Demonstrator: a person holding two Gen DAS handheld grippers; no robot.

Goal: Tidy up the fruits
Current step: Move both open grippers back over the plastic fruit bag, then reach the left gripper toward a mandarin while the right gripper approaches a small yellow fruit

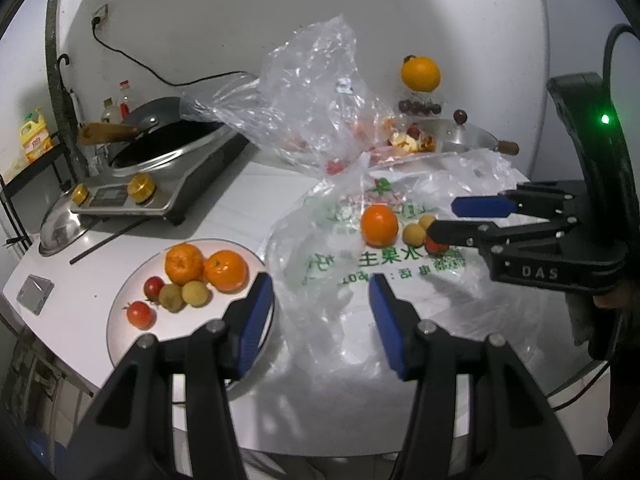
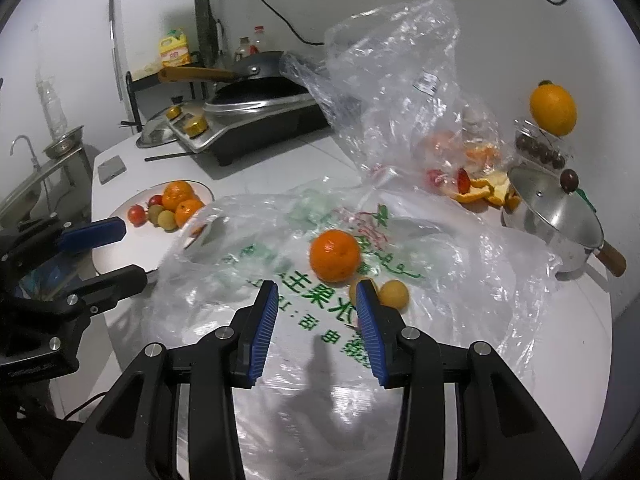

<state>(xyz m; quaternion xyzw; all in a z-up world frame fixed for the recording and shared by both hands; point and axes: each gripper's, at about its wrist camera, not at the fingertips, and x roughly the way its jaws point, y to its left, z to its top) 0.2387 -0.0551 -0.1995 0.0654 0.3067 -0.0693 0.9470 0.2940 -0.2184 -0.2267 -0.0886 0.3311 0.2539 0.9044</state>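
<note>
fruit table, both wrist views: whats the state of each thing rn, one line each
left gripper: open, empty, over the bag's edge
right gripper: open, empty, over the printed bag
plate: holds two oranges, small red and yellowish fruits
printed bag: lying flat, spread out
loose orange: resting on the printed bag
clear bag: crumpled, standing up
steel pot: lid on
wok: sitting on the cooker

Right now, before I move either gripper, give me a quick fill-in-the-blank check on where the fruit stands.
1. The plate holds ___ oranges.
2. The lone orange still to be moved lies on the printed plastic ___.
3. The right gripper holds ___ between its fingers.
4. The steel pot wears its ___.

Missing words: two; bag; nothing; lid
</note>
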